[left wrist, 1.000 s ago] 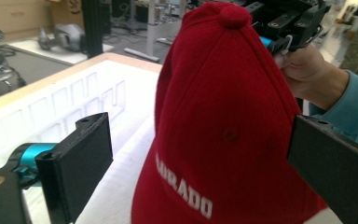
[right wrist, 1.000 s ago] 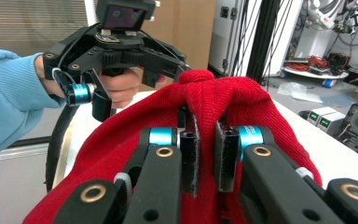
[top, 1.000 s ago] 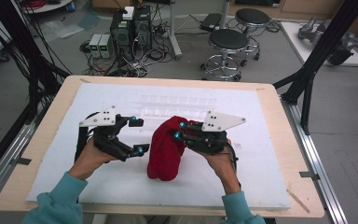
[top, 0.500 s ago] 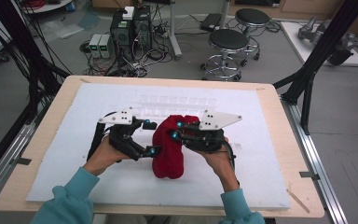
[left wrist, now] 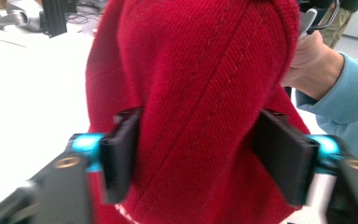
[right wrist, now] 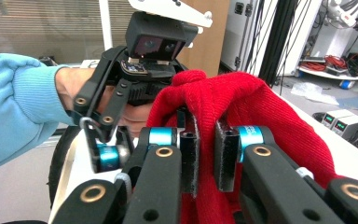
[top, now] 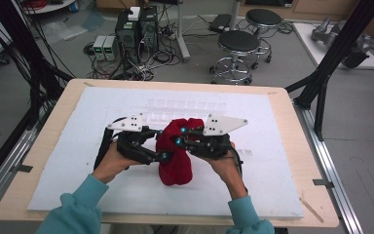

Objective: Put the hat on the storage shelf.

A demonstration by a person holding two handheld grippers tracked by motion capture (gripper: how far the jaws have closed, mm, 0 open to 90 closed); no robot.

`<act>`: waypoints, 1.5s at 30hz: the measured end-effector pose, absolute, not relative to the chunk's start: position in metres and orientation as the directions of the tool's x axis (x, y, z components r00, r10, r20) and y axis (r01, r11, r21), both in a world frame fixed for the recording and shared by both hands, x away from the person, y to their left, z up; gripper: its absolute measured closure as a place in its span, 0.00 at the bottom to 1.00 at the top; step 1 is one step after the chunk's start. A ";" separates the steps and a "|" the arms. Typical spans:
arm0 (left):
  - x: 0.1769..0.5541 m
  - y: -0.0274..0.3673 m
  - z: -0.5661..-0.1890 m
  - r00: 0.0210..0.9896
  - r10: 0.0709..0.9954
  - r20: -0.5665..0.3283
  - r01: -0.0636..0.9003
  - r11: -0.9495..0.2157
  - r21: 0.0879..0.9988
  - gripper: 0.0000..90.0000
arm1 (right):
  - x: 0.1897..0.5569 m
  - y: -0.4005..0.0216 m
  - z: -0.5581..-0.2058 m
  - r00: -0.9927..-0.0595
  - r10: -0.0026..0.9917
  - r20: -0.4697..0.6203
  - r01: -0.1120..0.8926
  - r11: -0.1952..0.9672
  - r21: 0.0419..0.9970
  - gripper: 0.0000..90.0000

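The left gripper [top: 161, 145] has been brought in from the left to the red knitted hat [top: 175, 153], and its jaws have just been closing about it. In the left gripper view the hat [left wrist: 200, 93] is seen bulging between the two black pads [left wrist: 121, 154], which press into the knit on either side, so a broad fold of the hat is held in a half-narrowed grip. The right gripper [top: 179, 136] is kept pinched tight on a thin fold near the hat's top; in the right gripper view the pads [right wrist: 189, 158] stand almost together with red fabric [right wrist: 242, 107] between them.

The hat is thus judged to be held from both sides, which suggests that it can now be lifted, stretched or reshaped between the two hands.

The hat is found at the middle of the white board [top: 272, 126], between the two grippers. Its long axis is seen to run from far to near, slightly tilted. The bunched end is raised at the far side, and the lower end lies on the board toward the person.
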State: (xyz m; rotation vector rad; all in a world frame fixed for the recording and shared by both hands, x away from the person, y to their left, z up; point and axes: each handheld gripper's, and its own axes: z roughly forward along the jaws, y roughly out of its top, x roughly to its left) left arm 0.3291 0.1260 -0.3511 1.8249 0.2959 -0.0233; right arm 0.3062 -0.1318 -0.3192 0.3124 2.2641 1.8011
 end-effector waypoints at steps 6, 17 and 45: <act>0.327 0.128 -0.349 0.963 0.217 -0.163 0.218 -0.263 0.940 0.60 | 0.305 -0.131 -0.319 -0.947 0.316 -0.051 0.023 0.229 0.973 0.92; 0.320 0.128 -0.345 0.957 0.248 -0.148 0.217 -0.281 0.935 0.86 | 0.305 -0.132 -0.320 -0.939 0.340 -0.052 0.032 0.238 0.971 0.86; 0.332 0.153 -0.329 0.876 0.464 -0.134 0.238 -0.173 0.956 0.93 | 0.278 -0.144 -0.324 -0.855 0.519 -0.009 0.071 0.135 0.988 0.18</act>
